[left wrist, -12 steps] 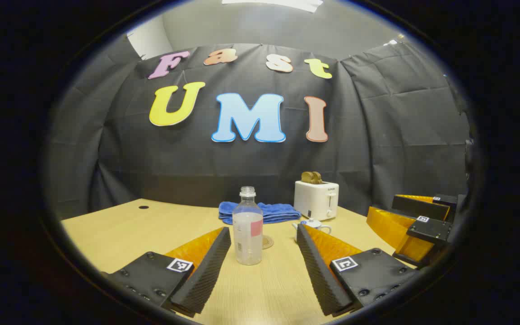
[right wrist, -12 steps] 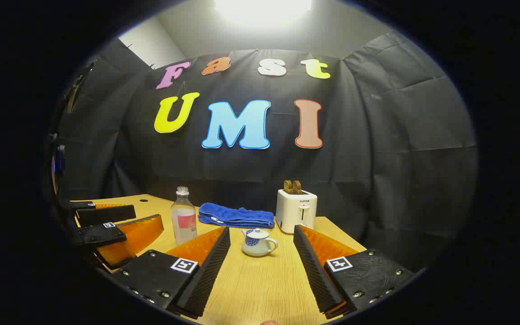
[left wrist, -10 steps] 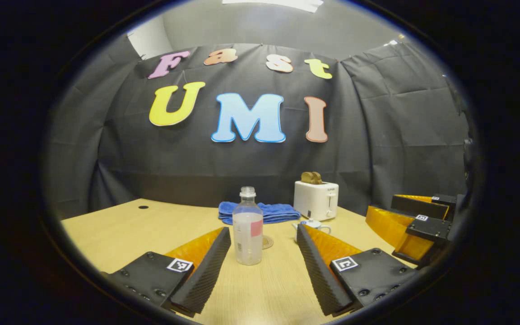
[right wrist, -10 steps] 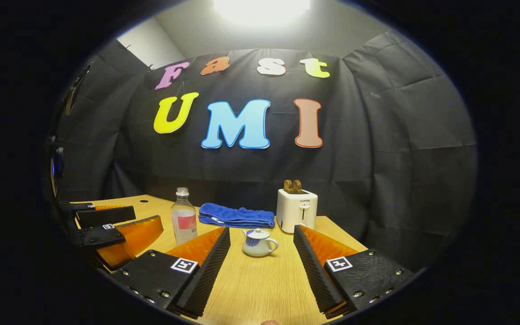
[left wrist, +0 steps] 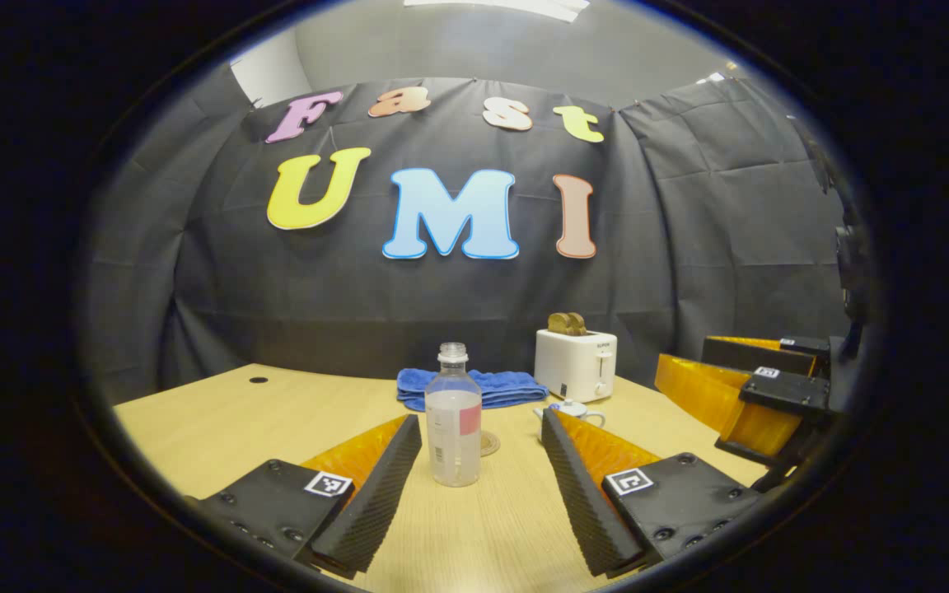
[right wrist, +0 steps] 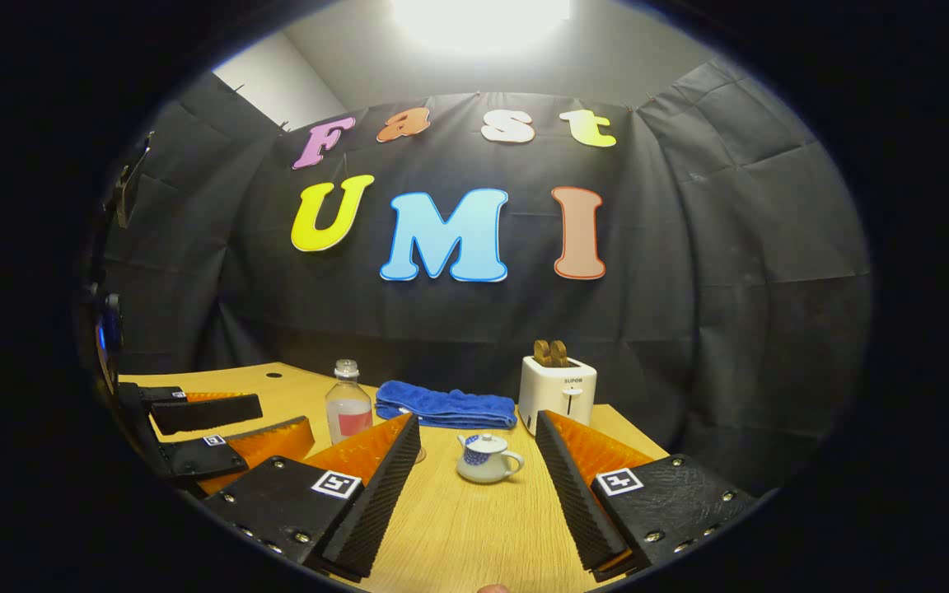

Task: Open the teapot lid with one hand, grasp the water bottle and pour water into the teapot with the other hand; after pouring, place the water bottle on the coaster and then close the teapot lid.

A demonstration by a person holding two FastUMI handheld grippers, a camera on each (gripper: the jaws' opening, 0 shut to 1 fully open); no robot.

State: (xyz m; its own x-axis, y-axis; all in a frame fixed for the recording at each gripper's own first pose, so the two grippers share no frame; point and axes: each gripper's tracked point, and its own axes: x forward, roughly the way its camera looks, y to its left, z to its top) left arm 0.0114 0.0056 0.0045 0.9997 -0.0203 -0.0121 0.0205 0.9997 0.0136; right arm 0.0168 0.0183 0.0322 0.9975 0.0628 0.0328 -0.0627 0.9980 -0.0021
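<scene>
Both grippers lined up, nothing picked up yet

Left gripper (left wrist: 481,486) has its jaws wide with the water bottle (left wrist: 453,416) standing upright, uncapped, between and beyond them toward the middle of the bench (left wrist: 219,412), set up for a straight reach. The coaster (left wrist: 488,444) lies just behind the bottle, handy for setting it down later. Right gripper (right wrist: 474,494), jaws wide too, faces the teapot (right wrist: 487,459), lid on, a lift from above looks likely. Folded towel (right wrist: 446,406) and toaster (right wrist: 557,394) wait at the far edge, out of the way.
</scene>
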